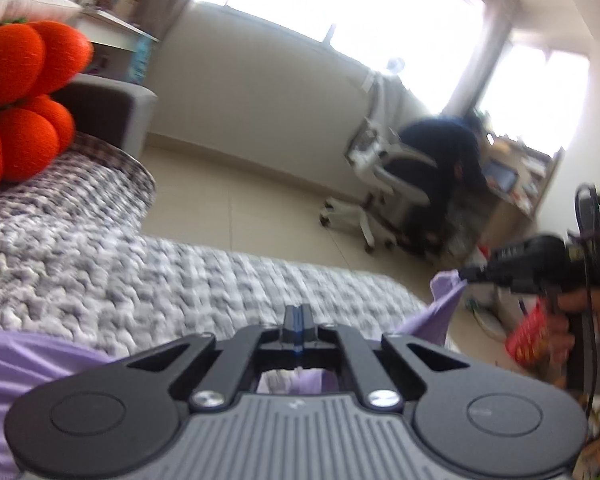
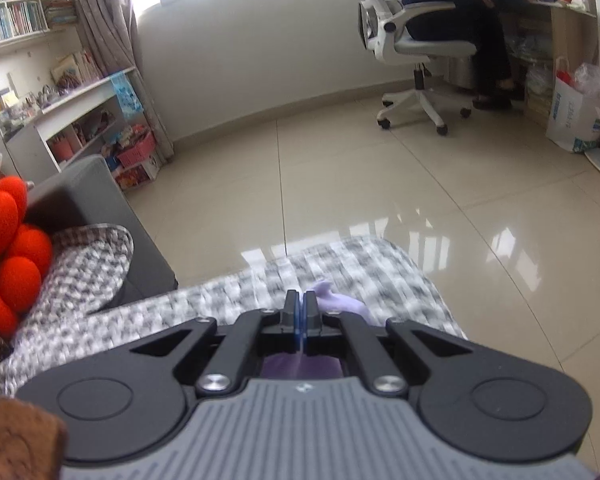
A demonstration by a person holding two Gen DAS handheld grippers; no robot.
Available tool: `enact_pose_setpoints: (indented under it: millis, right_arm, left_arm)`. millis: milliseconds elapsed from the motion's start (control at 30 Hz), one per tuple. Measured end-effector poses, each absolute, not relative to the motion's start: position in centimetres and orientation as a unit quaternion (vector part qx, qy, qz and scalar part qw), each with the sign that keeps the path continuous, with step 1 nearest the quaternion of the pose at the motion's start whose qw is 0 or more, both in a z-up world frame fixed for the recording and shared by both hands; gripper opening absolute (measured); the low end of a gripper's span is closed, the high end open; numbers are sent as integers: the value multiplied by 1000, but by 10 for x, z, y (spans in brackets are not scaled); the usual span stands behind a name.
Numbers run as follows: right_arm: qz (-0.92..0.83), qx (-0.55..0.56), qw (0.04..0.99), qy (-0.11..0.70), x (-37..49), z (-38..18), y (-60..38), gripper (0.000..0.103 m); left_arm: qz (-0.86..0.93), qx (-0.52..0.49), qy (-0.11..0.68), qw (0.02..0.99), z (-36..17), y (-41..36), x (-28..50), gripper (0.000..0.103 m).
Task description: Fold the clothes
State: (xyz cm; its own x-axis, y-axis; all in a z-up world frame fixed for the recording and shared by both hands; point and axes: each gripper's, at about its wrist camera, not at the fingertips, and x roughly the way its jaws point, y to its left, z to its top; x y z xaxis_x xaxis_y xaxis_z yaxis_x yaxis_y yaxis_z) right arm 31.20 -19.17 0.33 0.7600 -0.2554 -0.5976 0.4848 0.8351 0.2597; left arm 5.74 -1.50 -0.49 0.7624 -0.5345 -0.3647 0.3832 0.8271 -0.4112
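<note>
Beyond the blanket's edge (image 2: pixel 432 280) lies bare floor (image 2: pixel 340 184); both grippers (image 1: pixel 298 314) (image 2: pixel 300 300) pinch the lilac garment (image 2: pixel 340 302).

No text can be read. At three o'clock in the right wrist view, a white bag (image 2: pixel 572 120) bears blue print, too blurred to make out; the book (image 2: pixel 8 20) spines are too small.

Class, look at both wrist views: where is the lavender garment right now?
The lavender garment is pinched between both shut grippers, left gripper and right gripper, above the grey knitted blanket.
</note>
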Motion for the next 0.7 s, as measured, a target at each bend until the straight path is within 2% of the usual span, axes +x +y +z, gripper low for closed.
enact_pose_setpoints:
  millis: [167,233,267,367,467,567,633,667,700]
  right_arm:
    - [-196,214,919,266,334,16,-198,0]
    - [-195,214,921,262,339,21,-199,0]
    - [-193,215,922,260,342,24,-199,0]
    - [-185,217,925,250,349,36,-200,0]
    - [-178,216,931,234,354,52,-200,0]
    - [-173,211,937,219,356,68,-199,0]
    - [-168,209,940,212,356,76,-197,0]
    - [-166,206,941,209,356,78,-196,0]
    - [-165,201,943,208,356,80,-195,0]
  left_arm:
    - [-260,-185,241,917,-2,-17,63,0]
    - [-263,-167,254,916,-7,-23,65,5]
    - [-265,-155,262,915,-9,-26,65,13]
    - [-263,-110,280,917,-17,-35,70,46]
    - [-261,-80,287,918,-23,-43,71,54]
    - [-235,-67,293,924,-31,-46,76,53]
    - [-202,-65,296,931,-35,-44,82,39]
    - [-184,-69,302,933,-37,-41,86,27]
    - [-174,-77,307,932,-40,-37,89,23]
